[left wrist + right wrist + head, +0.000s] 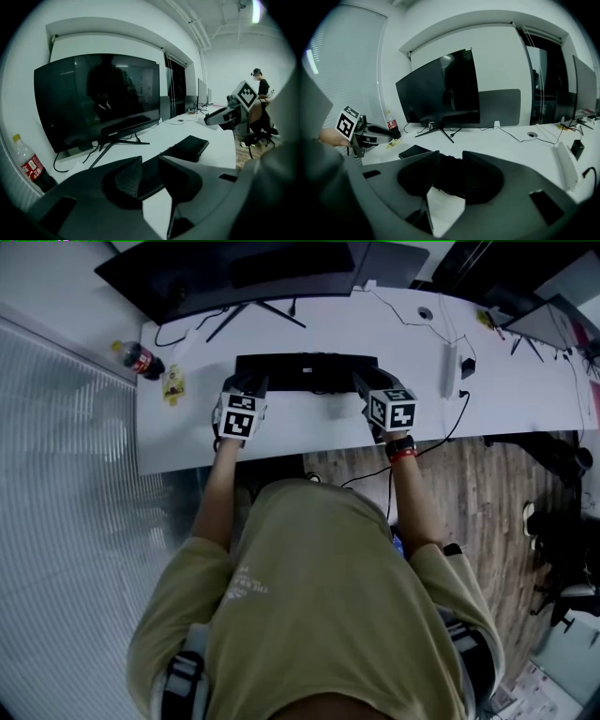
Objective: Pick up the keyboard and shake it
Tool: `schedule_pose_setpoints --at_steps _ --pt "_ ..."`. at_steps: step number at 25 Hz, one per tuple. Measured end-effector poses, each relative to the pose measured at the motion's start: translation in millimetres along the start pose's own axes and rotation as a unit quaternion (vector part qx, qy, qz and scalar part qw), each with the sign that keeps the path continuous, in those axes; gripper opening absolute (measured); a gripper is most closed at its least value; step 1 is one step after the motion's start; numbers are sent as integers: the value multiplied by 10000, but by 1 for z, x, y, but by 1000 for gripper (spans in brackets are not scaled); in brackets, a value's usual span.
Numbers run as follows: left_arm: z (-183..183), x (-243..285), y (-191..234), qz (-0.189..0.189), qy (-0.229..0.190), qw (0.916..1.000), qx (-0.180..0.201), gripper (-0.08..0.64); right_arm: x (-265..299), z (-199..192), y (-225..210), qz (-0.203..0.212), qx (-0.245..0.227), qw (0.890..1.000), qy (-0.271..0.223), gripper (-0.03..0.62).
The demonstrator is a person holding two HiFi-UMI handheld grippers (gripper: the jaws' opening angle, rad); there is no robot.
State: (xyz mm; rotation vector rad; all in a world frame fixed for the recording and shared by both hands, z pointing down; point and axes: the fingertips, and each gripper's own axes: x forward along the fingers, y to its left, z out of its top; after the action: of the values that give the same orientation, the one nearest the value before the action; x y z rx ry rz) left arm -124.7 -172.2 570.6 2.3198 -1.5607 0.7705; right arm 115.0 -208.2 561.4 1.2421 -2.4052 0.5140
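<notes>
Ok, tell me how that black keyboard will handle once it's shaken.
Probably stiff: the keyboard runs straight between the left gripper and right gripper, with no visible sag. Likely light for its length, since it looks a thin slab. It could slip when shaken: each gripper pinches only a short end.

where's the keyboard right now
In the head view the keyboard is mid-desk, just in front of the monitor, gripped at its left end by the left gripper and at its right end by the right gripper.
</notes>
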Motion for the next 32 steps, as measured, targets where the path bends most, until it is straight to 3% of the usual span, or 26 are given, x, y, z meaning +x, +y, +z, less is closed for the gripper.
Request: schedule_pose_setpoints --at_steps 8,17,21,32 --pt "33 -22 -3 260 -628 9969 -399 73 -17 31 19 -144 -67 9987 -488 113" --pt "68 -56 -5 602 -1371 9879 -404 40 -53 74 35 -343 -181 9916 -1237 56" --pt "71 -62 -8 659 -1485 9858 -422 25 -58 80 41 -361 -360 9891 -1382 41" --pt "81 -59 -4 682 -1743 9799 -693 20 -53 85 35 -414 -185 9878 -1489 23"
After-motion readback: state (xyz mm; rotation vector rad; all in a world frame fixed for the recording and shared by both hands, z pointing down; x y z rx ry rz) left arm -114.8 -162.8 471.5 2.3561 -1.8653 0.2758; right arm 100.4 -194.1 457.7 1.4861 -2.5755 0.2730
